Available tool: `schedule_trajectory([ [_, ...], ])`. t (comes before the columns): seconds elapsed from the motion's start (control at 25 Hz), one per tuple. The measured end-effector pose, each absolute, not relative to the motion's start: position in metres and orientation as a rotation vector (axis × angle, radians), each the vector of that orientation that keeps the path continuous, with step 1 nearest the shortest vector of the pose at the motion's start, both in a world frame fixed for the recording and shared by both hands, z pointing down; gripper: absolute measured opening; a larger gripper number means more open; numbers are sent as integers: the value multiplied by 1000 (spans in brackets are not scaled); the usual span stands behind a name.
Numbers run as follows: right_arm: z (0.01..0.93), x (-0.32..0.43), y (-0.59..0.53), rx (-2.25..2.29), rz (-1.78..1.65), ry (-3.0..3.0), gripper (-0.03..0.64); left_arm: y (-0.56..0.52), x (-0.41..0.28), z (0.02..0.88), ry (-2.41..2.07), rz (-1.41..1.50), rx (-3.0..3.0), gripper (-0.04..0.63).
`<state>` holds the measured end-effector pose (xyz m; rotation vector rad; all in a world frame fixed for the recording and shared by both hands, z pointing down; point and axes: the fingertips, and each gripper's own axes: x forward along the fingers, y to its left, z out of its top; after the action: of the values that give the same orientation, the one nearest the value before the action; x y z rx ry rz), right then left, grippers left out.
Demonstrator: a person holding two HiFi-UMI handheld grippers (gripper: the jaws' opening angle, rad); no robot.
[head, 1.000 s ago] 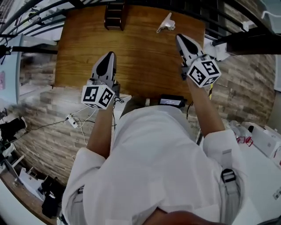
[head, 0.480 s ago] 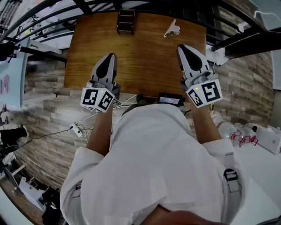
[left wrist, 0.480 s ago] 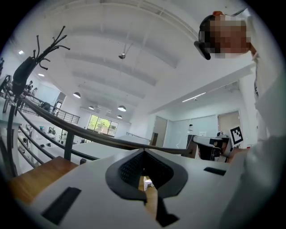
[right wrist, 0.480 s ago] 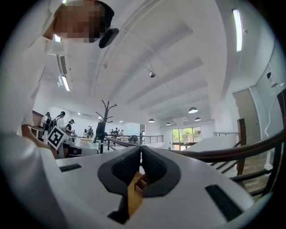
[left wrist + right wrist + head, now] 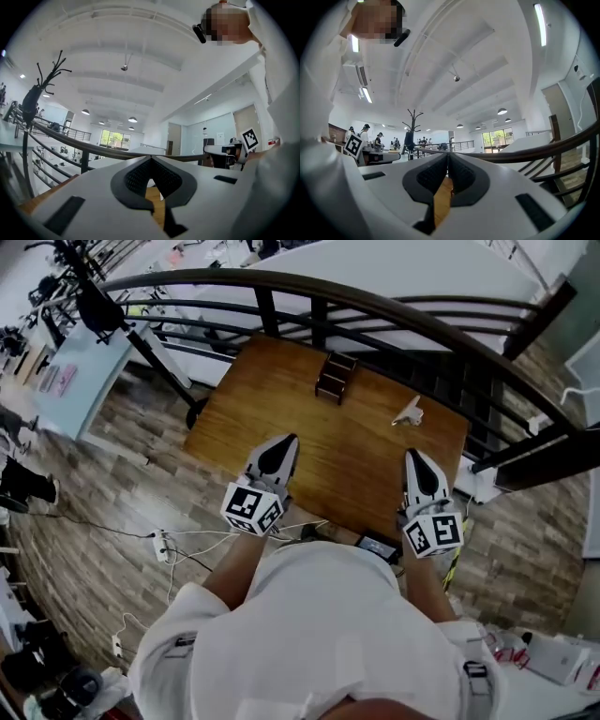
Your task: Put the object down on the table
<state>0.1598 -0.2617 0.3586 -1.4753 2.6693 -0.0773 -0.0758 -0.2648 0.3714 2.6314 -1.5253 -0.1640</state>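
A small white object [image 5: 408,412] lies on the wooden table [image 5: 281,399], toward its far right. A dark wooden step-like rack [image 5: 335,377] stands near the far edge. My left gripper [image 5: 285,441] hovers over the near left part of the table, shut and empty. My right gripper [image 5: 414,456] hangs over the near right part, a little short of the white object, also shut with nothing in it. In the left gripper view the jaws [image 5: 150,160] meet at the tip, and the right gripper view shows the same [image 5: 448,157]. Both point up and out over the railing.
A curved dark railing [image 5: 394,315] runs behind the table. Cables and a power strip [image 5: 161,546] lie on the plank floor at the left. A small dark device [image 5: 379,546] sits at the table's near edge. A coat stand [image 5: 410,126] rises beyond the railing.
The head view has risen and pulled back, so the table looks smaller and farther. Both grippers stay shut and sit closer to the table's near edge.
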Motion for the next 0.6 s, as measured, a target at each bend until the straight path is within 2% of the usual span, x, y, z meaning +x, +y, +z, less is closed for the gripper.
schedule_trajectory([
  [0.24,348,183,-223,-1411,-104,2728,28,-219,-50,344,-1639,-169,2577,12],
  [0.6,372,213,-159,-1307,-242,2721,28,-138,8,354,-1580,-87,2552,12],
])
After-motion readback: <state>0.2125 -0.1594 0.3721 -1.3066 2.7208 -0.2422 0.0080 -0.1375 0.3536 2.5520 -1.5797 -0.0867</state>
